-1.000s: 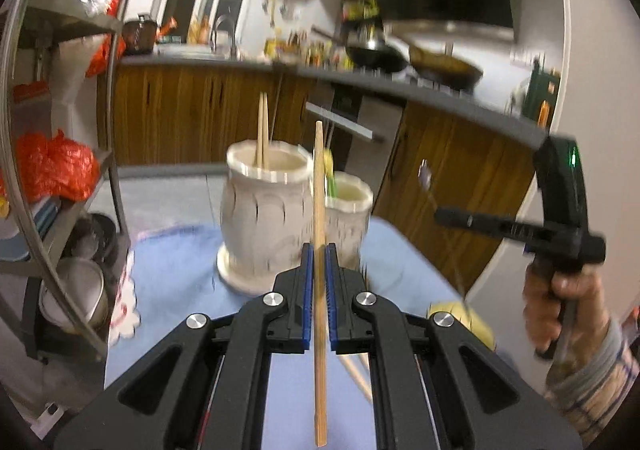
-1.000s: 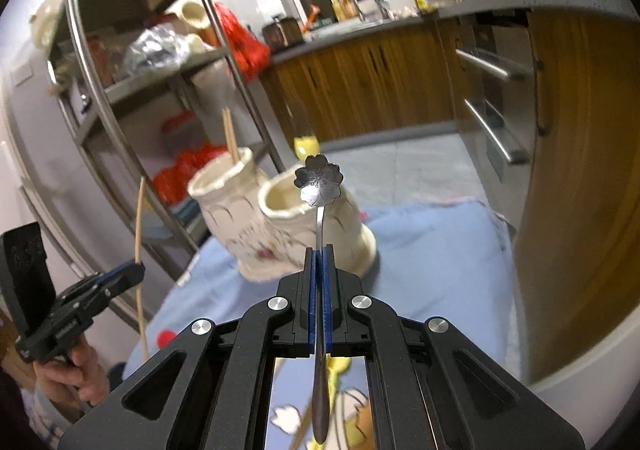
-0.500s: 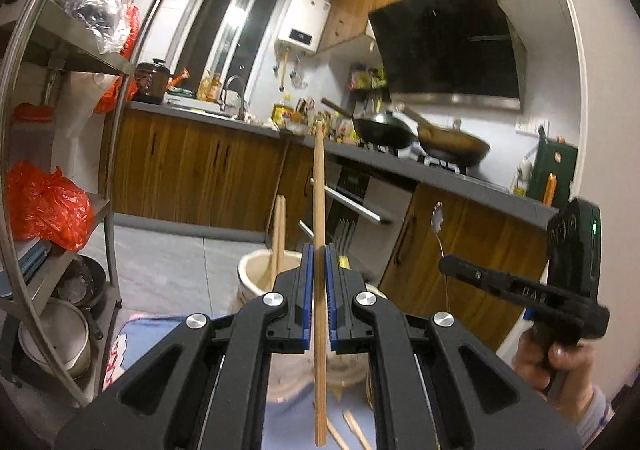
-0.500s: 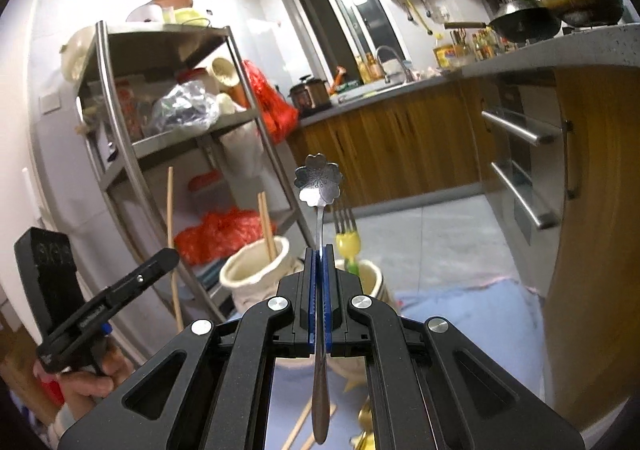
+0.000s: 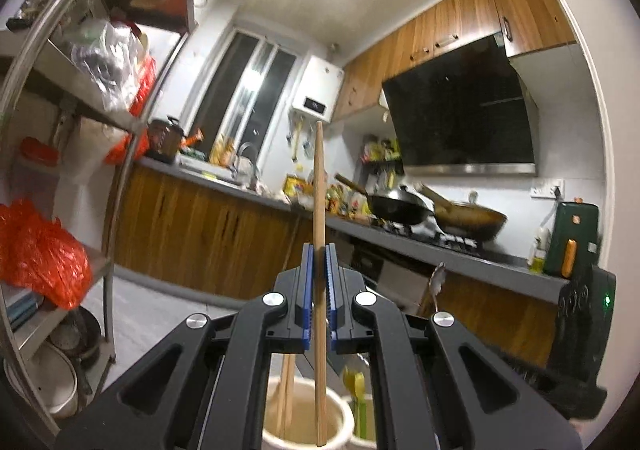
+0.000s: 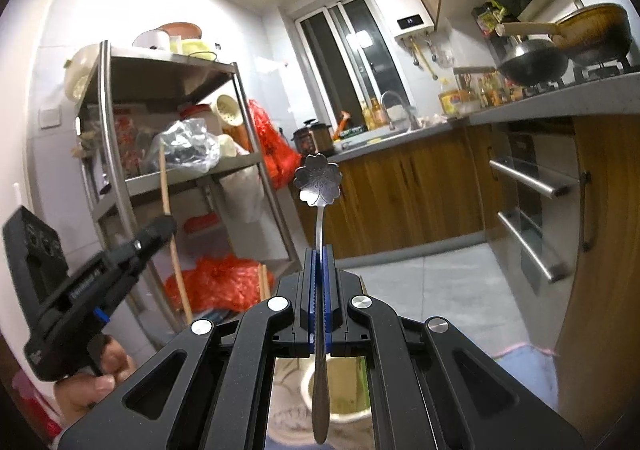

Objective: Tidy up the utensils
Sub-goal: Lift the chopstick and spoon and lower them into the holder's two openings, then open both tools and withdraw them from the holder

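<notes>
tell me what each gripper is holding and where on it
The left gripper is shut on a wooden chopstick, gripped around mid-length. The right gripper is shut on a flower-bowled metal spoon, clamped on the handle below its bowl.

Below left gripper (image 5: 319, 270): the open mouth of the left holder (image 5: 304, 416), partly taken by two chopsticks (image 5: 285, 382) leaning at its left.
Below right gripper (image 6: 319, 278): the right holder (image 6: 340, 390), mouth open.
Left side: metal shelf rack (image 5: 120, 178) stands close.
Right side: cabinet drawers (image 6: 532, 222) with jutting handles.
</notes>
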`<state>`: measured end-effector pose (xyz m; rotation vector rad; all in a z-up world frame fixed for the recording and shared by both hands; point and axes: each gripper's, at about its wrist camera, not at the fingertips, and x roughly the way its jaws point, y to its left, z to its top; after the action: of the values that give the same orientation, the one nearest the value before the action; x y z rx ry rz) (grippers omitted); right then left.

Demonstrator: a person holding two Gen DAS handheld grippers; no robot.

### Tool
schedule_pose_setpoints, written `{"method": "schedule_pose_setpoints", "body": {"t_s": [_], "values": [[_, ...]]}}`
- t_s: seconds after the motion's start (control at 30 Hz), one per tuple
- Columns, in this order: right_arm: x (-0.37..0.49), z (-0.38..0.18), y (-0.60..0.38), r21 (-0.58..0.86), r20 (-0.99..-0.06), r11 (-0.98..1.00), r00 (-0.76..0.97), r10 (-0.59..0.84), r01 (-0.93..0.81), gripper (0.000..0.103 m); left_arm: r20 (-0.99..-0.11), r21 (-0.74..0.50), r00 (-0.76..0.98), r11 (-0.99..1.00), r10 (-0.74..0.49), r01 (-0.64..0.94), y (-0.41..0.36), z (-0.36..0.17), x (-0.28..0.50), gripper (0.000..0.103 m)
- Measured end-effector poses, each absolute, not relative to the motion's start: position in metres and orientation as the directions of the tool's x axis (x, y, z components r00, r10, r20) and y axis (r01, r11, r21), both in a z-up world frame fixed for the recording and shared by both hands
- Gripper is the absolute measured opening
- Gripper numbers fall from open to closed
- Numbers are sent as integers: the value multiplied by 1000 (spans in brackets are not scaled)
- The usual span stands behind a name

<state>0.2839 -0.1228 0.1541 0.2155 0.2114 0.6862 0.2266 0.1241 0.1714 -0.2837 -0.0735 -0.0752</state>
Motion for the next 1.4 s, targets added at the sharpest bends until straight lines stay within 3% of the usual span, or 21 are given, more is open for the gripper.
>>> {"method": "schedule_pose_setpoints", "body": {"t_s": [0.3, 0.7, 0.97, 1.07, 1.4], "values": [[306, 141, -115, 264, -115, 784, 789, 604, -562, 4, 77, -224, 997, 974, 1, 16, 113, 158, 248, 6], [305, 127, -106, 171, -232, 824, 791, 566, -540, 4, -69, -194, 998, 981, -14, 1, 113, 140, 259, 5], [306, 118, -94, 102, -369, 829, 753, 545, -551, 4, -275, -142, 961, 990, -24, -16, 107, 130, 279, 6], [309, 116, -92, 94, -409, 829, 738, 536, -551, 4, -316, -127, 949, 992, -15, -27, 106, 127, 282, 6], [310, 110, -82, 80, -488, 821, 696, 526, -565, 4, -365, -120, 931, 993, -23, -22, 107, 116, 281, 6]]}}
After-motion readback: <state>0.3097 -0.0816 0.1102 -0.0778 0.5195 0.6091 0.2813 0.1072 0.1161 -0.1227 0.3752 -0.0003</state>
